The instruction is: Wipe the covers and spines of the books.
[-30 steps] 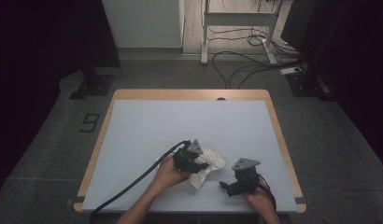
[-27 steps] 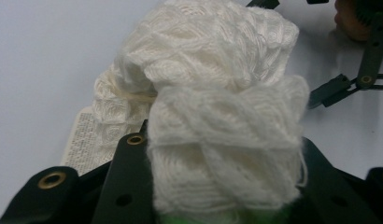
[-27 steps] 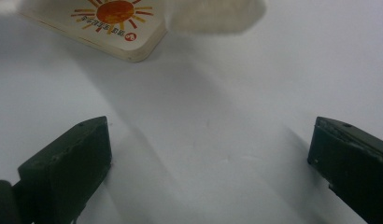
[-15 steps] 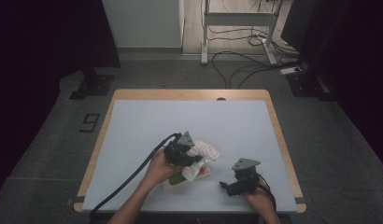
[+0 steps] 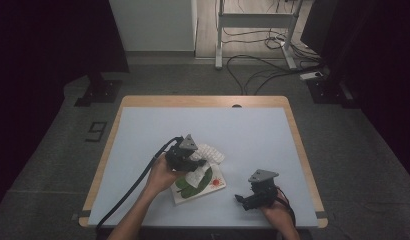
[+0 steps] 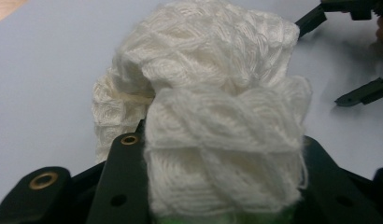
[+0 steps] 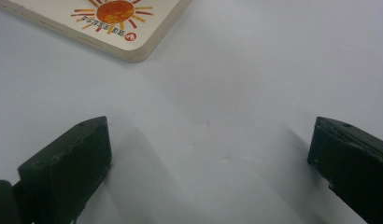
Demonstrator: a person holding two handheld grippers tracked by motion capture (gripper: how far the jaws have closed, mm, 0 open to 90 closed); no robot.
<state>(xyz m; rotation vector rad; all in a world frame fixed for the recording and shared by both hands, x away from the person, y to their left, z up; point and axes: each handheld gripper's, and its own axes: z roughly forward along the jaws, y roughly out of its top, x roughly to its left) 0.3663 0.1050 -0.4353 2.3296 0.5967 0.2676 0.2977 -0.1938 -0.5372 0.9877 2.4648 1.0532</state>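
Bunching between black jaws, a soft cable-knit white cloth (image 6: 217, 121).

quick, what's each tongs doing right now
Left tongs: closed on the white knitted cloth, lifted above the picture book.
Right tongs: open, empty, jaws wide over the table.

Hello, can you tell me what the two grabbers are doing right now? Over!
Left gripper shut on white knitted cloth, lifting it off the picture book. Right gripper open over bare table. Nothing in the way.
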